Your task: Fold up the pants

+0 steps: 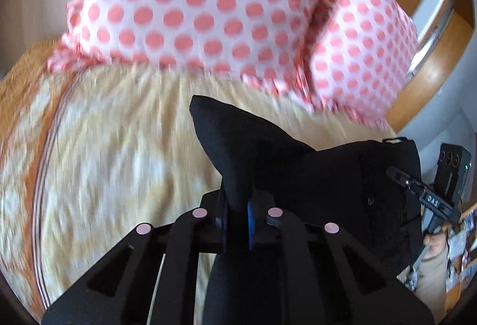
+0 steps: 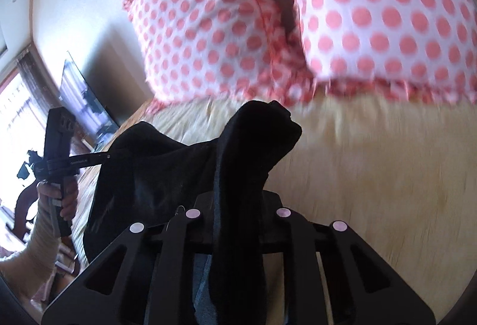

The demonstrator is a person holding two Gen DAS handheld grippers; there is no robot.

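Currently the bed (image 1: 119, 146), with its yellow patterned cover and polka-dot pillows (image 1: 208, 12), carries no folded garment. The black pants (image 1: 328, 182) hang above it, stretched between the two tools. The left gripper (image 1: 237, 223) is clamped on one bunched edge; the right gripper (image 2: 238, 220) pinches another bunch. Judged from this, folding is at an early stage: no finished fold is visible. One tool bears small lettering, "DAS" in the left view; the rest is unreadable.
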